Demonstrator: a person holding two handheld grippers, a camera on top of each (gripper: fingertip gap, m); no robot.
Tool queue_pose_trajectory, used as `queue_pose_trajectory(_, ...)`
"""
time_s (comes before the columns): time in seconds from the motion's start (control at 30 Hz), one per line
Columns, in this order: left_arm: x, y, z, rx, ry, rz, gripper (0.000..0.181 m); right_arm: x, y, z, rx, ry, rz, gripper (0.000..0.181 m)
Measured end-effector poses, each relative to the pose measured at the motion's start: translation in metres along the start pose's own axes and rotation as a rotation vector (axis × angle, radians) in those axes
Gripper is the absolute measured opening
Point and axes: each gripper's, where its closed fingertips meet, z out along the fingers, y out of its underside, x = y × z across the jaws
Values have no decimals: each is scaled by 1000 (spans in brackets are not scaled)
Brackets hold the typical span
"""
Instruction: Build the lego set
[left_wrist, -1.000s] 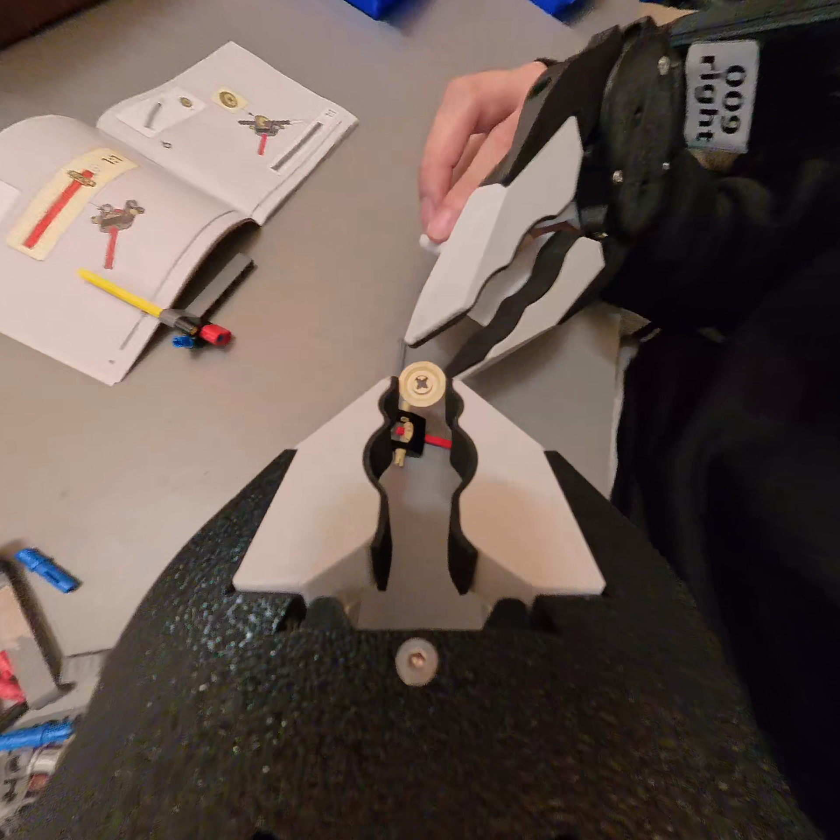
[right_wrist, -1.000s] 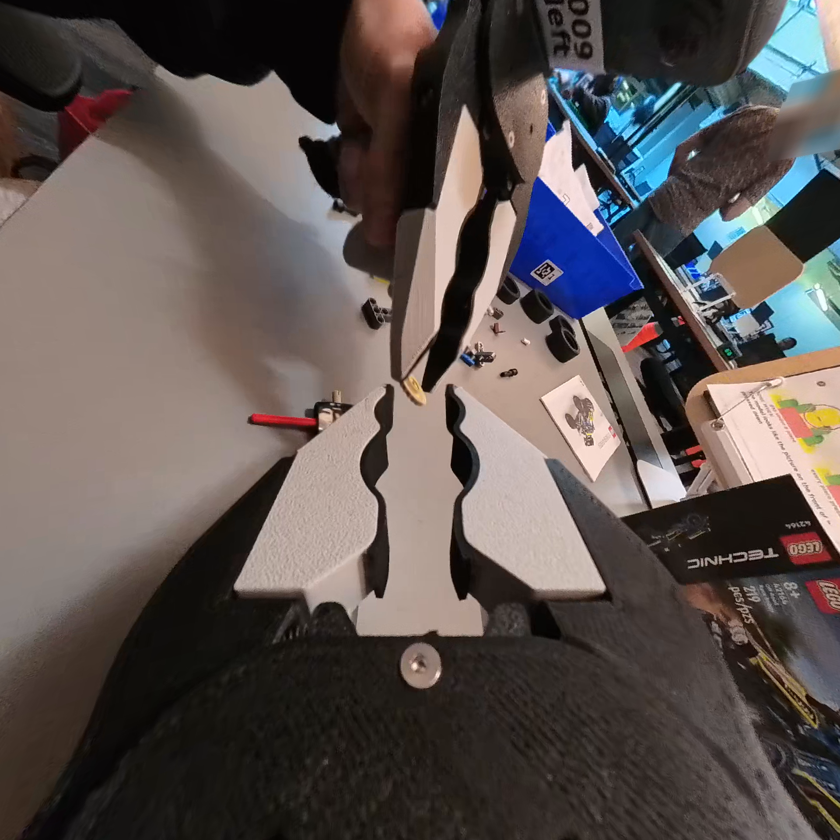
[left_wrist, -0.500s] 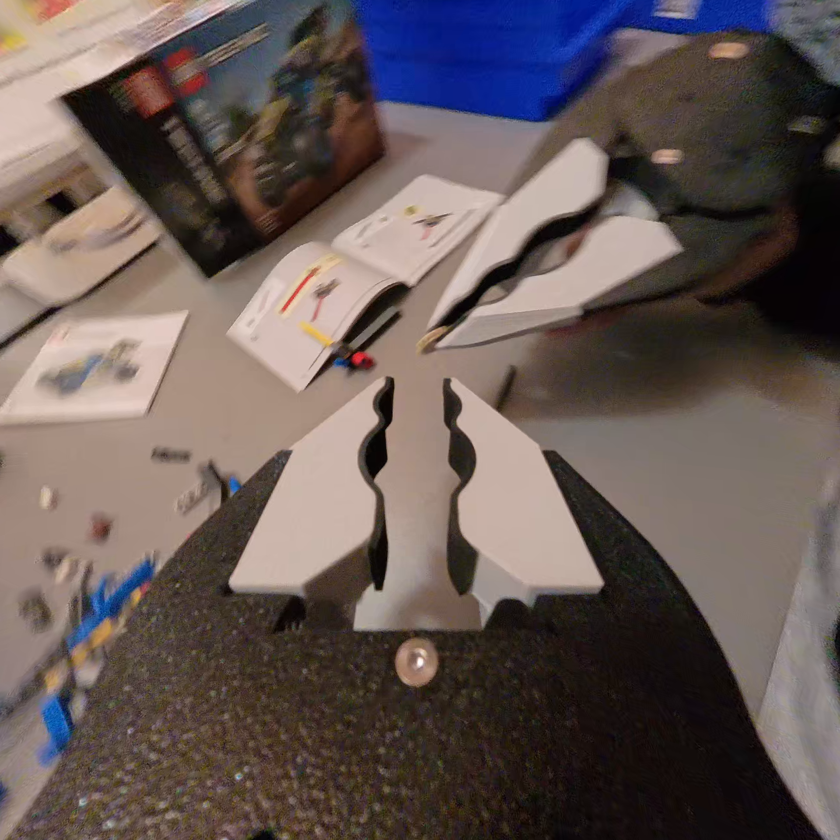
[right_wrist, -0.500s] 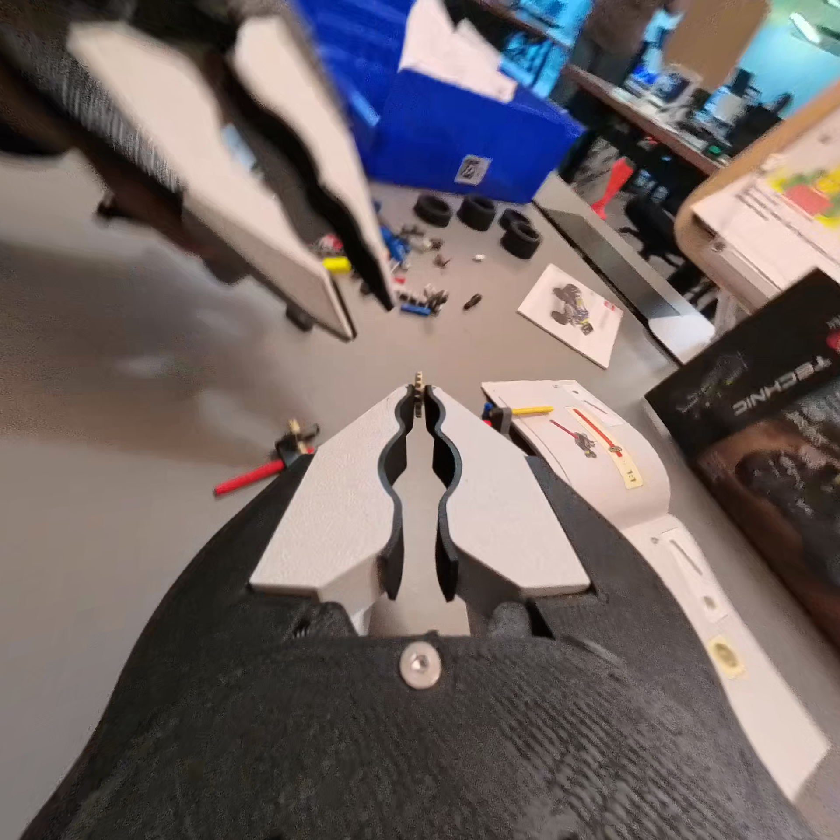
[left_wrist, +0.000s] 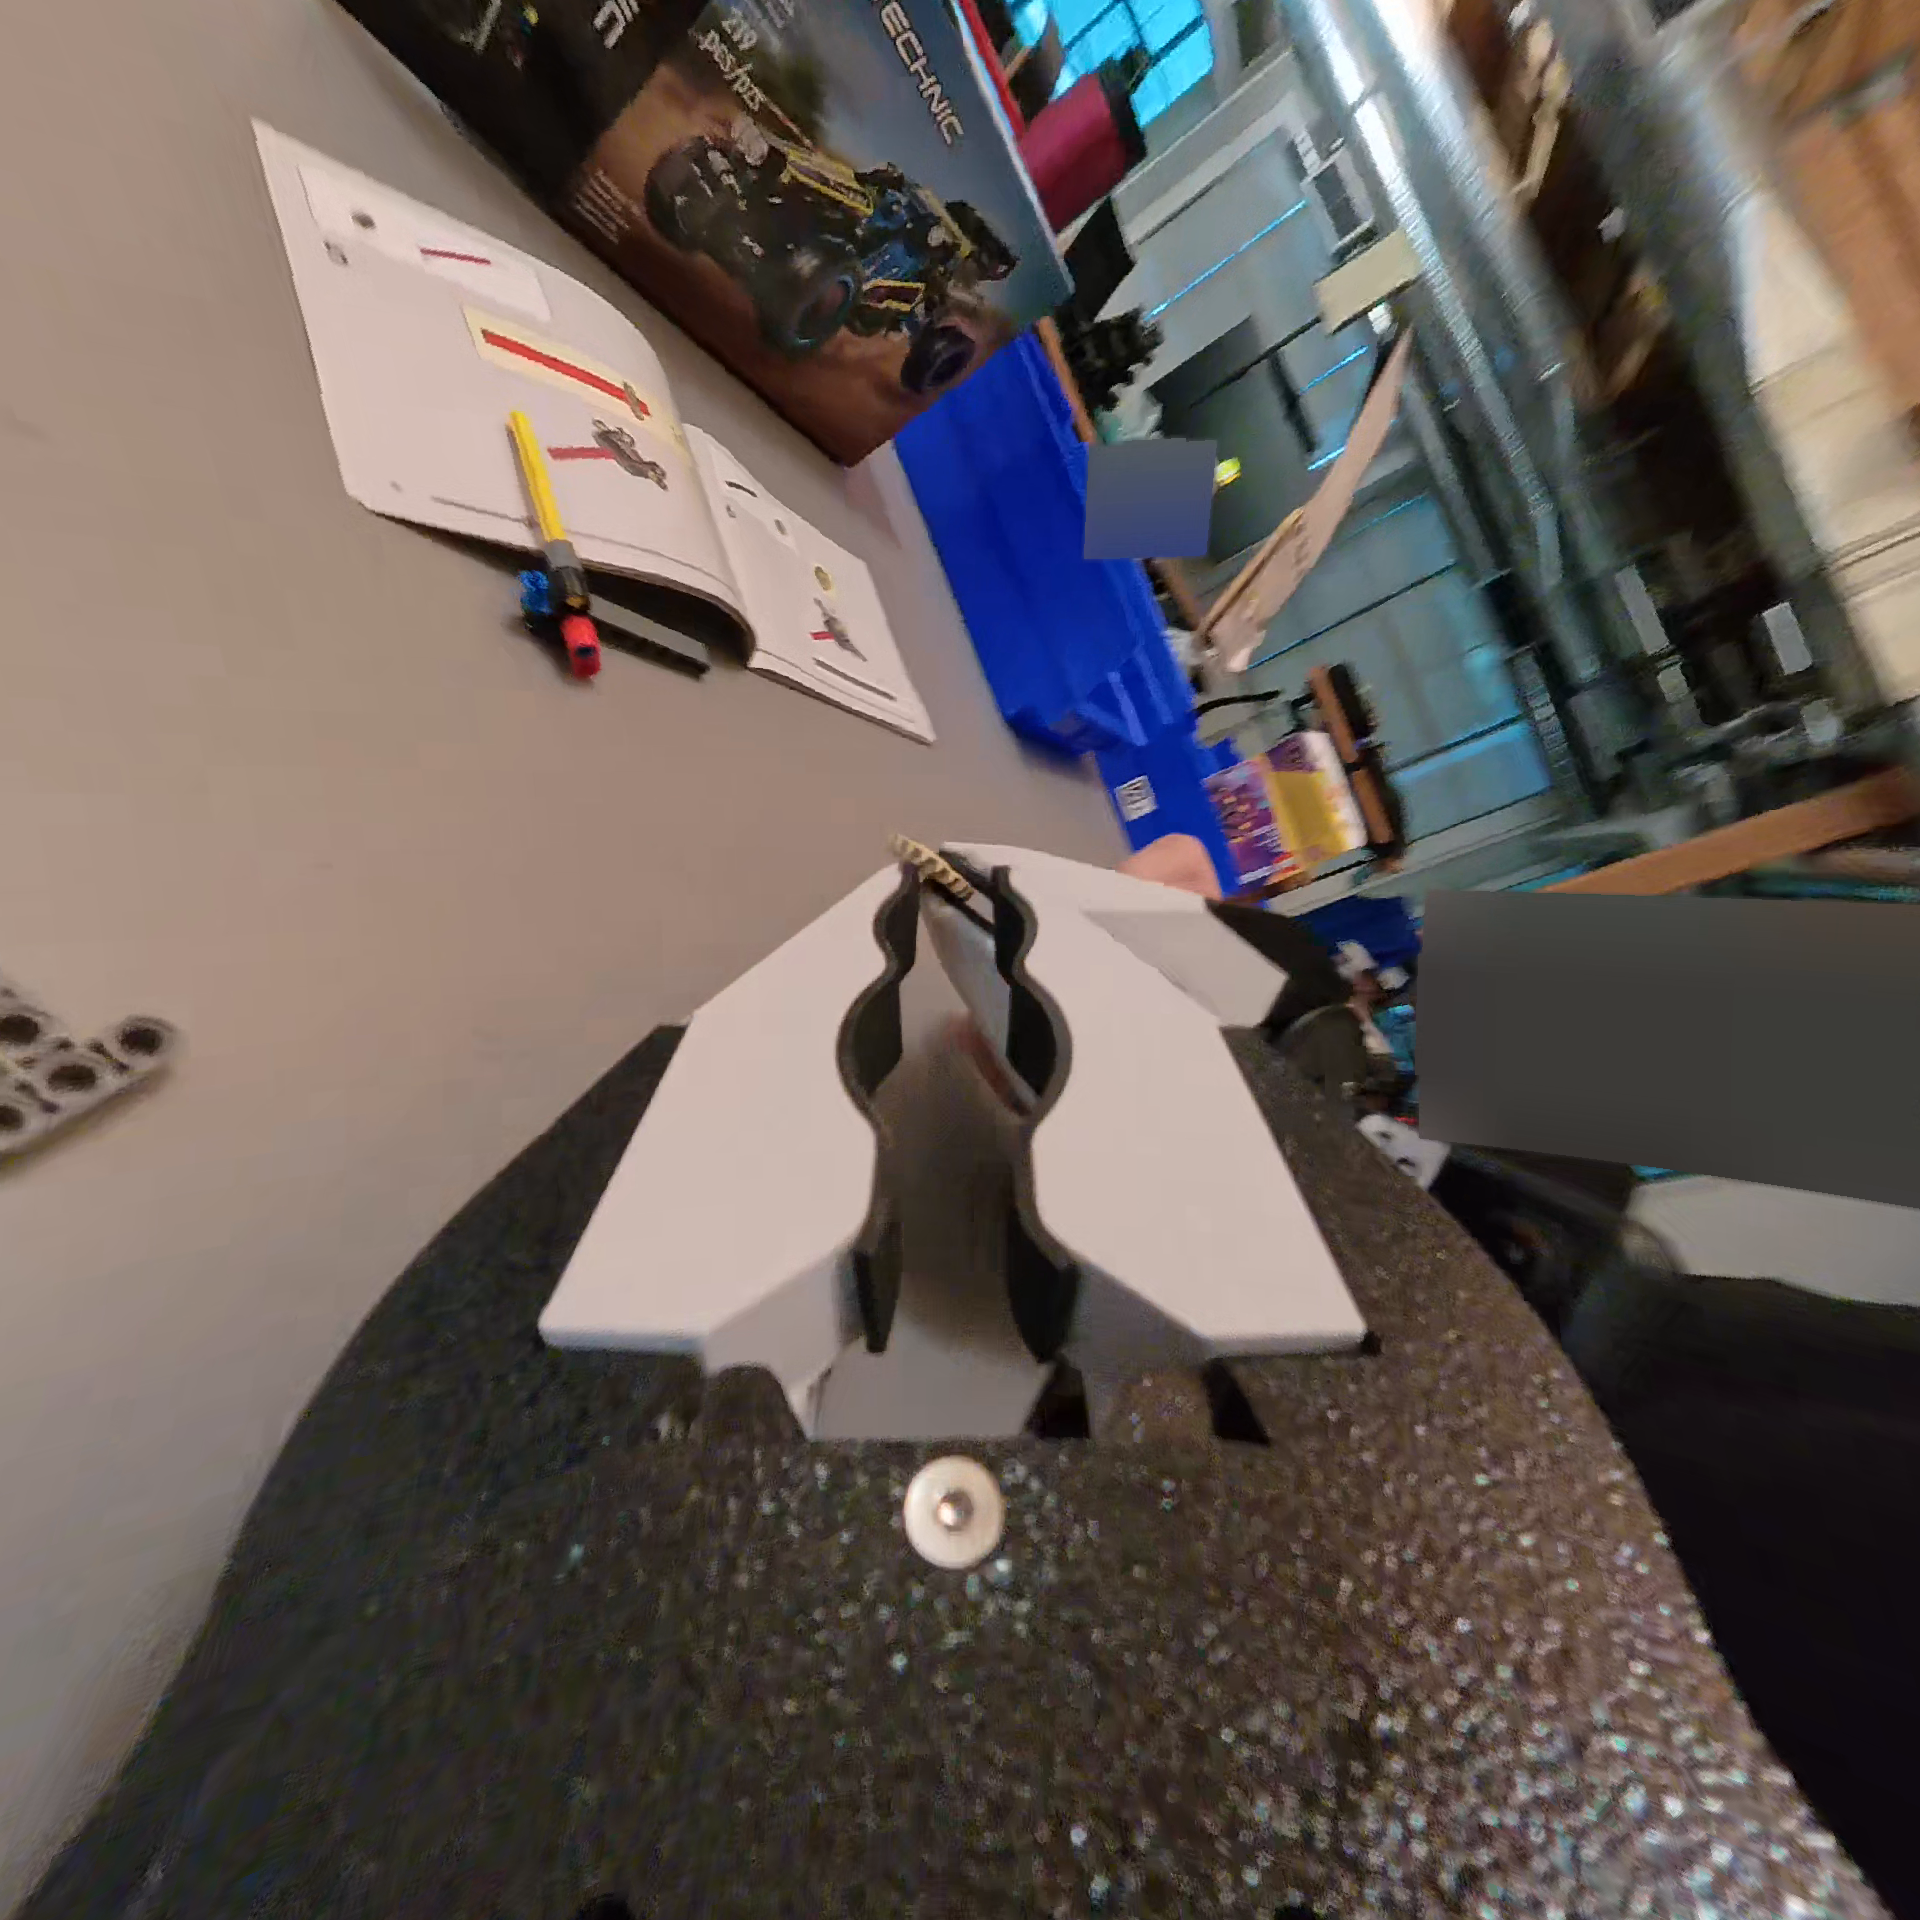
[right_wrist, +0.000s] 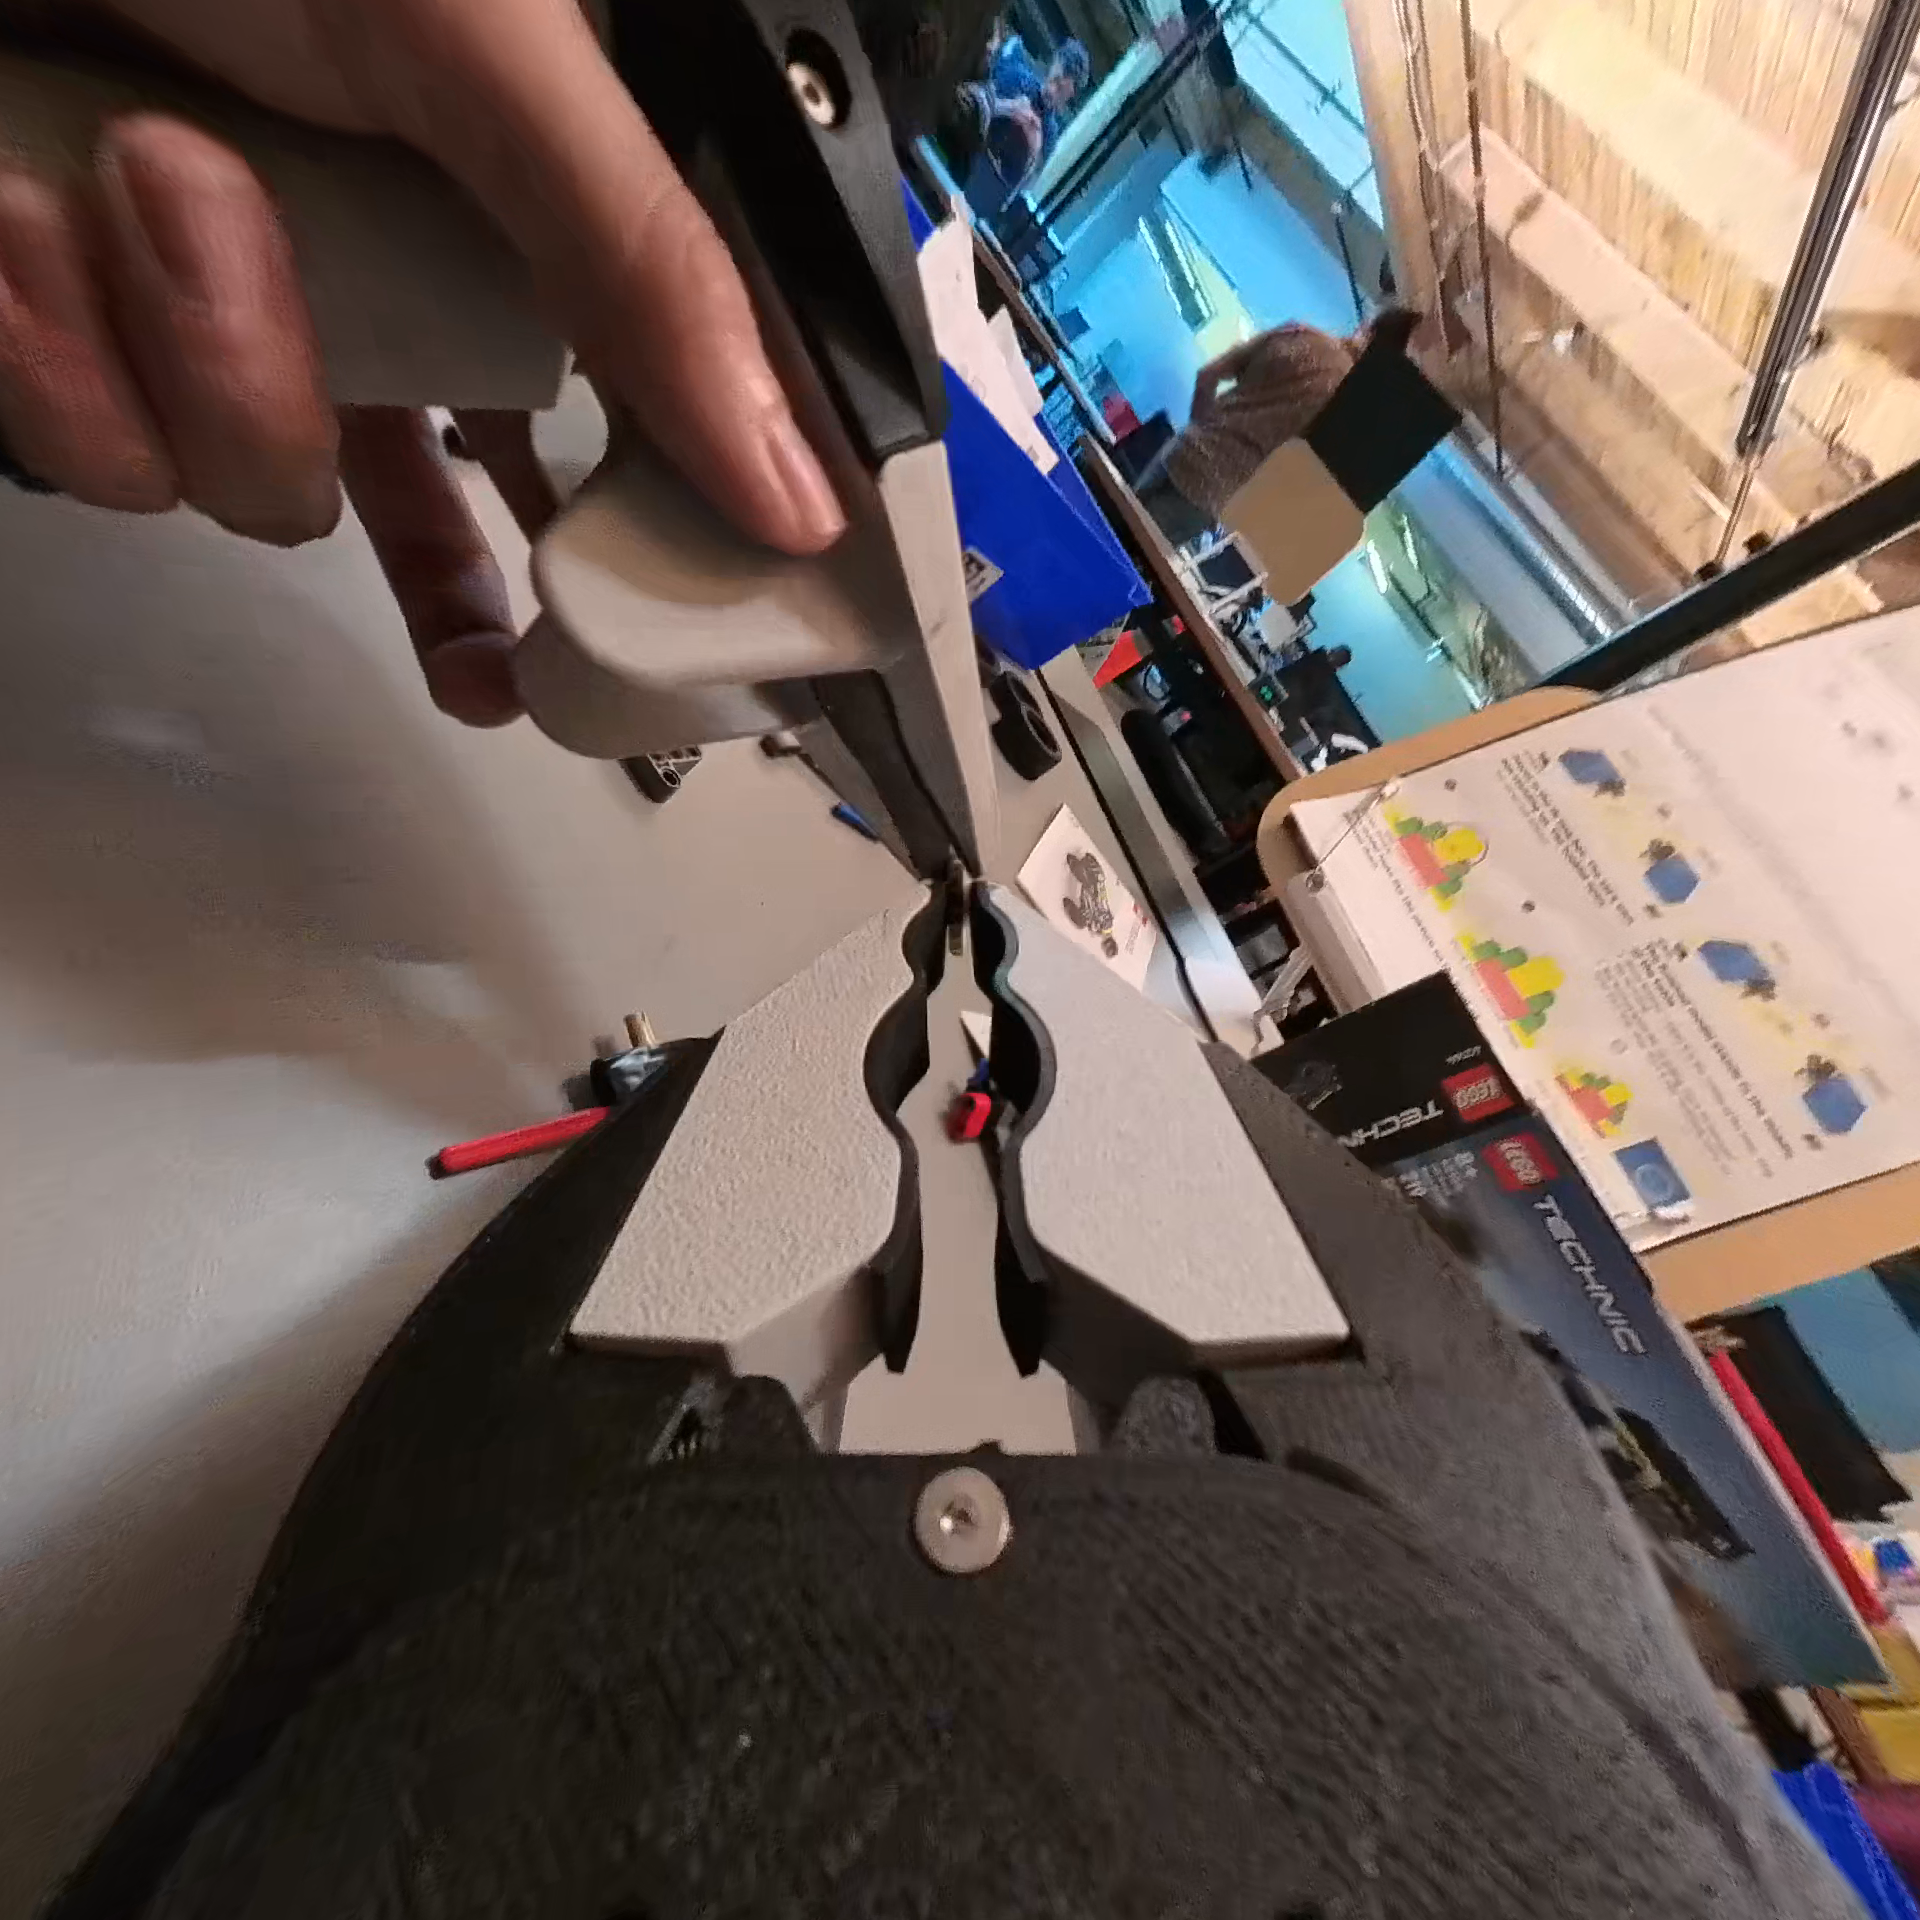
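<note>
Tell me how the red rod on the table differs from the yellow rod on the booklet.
The red rod lies on bare table; the yellow rod lies across the open booklet. The red rod ends at a black piece, the yellow rod at a grey one. Both are thin, straight and flat.

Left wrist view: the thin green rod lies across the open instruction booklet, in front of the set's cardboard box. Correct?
Not green: the left wrist view shows the thin rod is yellow. It does lie across the open instruction booklet, in front of the set's cardboard box.
</note>
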Motion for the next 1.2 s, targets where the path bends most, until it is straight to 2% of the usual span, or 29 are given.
queue_pose_trajectory(0.07, 3, 2, -2, -2, 47, -67, 13, -1, -3, -2, 24, -8, -28, 2)
queue_pose_trajectory(0.2, -1, 6, -3, -15, 30, -90, 6, -7, -3, -5, 35, -20, -135, 2)
queue_pose_trajectory(0.33, -14, 9, -4, -19, -54, 15, 1, -19, 3, -6, 36, -121, -110, 6)
queue_pose_trajectory(0.43, -29, 11, -8, -51, -186, 195, 0, -26, 14, -11, -4, -297, 73, 38)
queue_pose_trajectory(0.53, -33, 18, -11, -92, -291, 316, 0, -37, 40, -20, -142, -562, 244, 55)
queue_pose_trajectory(0.63, -36, 24, -11, -93, -382, 395, 0, -35, 54, -16, -177, -665, 275, 49)
queue_pose_trajectory(0.8, -44, 31, -11, -40, -477, 430, 0, -57, 53, -13, -158, -870, 327, 49)
queue_pose_trajectory(0.9, -48, 33, -11, -22, -512, 456, 0, -67, 53, -13, -164, -910, 341, 37)
queue_pose_trajectory(1.0, -52, 34, -9, -37, -518, 465, 0, -68, 54, -11, -166, -875, 362, 22)
queue_pose_trajectory(1.1, -56, 32, -9, -46, -530, 480, 0, -69, 54, -11, -204, -835, 435, 22)
queue_pose_trajectory(1.2, -56, 32, -7, -67, -533, 505, 0, -70, 53, -9, -282, -733, 533, 22)
